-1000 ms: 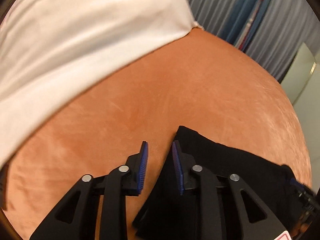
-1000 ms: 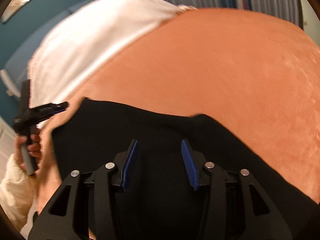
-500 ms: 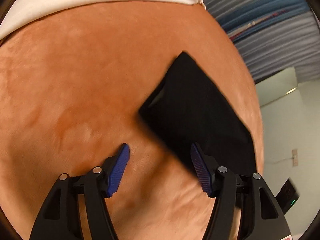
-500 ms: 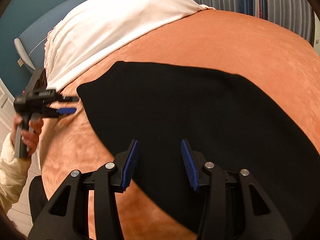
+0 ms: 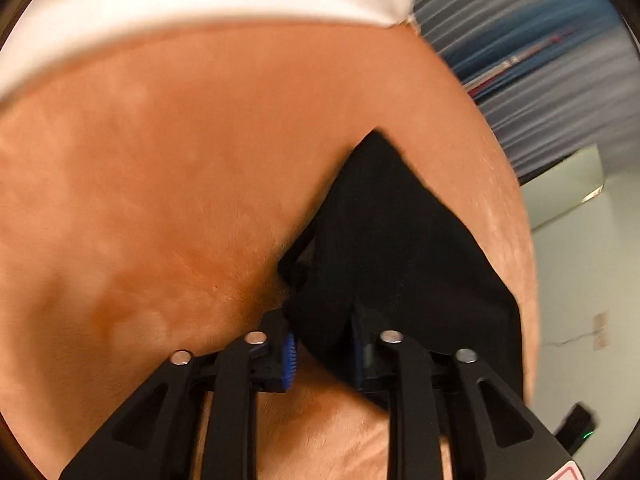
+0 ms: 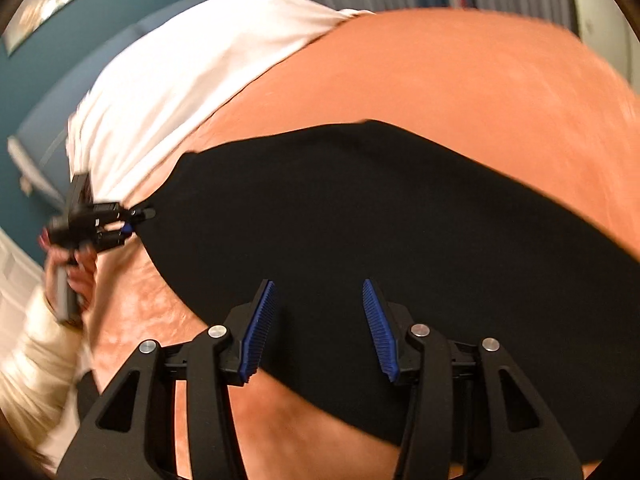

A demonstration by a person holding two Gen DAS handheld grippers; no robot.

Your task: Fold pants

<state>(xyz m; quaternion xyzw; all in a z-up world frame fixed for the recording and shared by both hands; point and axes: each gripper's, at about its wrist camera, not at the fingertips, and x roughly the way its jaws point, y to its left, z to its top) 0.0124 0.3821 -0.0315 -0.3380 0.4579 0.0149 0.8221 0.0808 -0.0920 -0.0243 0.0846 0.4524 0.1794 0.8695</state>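
Black pants [image 6: 360, 216] lie folded in a long flat strip on an orange velvety bed cover [image 6: 460, 76]. In the left wrist view the pants [image 5: 392, 240] run away from me, and my left gripper [image 5: 322, 344] has its blue-padded fingers closed on their near corner. From the right wrist view the left gripper [image 6: 136, 218] shows at the strip's left end, held by a hand. My right gripper [image 6: 318, 328] hovers open over the strip's near edge, holding nothing.
A white sheet [image 6: 192, 76] covers the bed's far side, also seen in the left wrist view [image 5: 200, 12]. A teal wall [image 6: 80, 40] and grey-blue curtains [image 5: 540, 60] stand behind. The bed edge drops off at right [image 5: 532, 280].
My left gripper went from wide open above the cover to closed on the pants' corner. The right gripper stayed open, shifting slightly nearer the pants.
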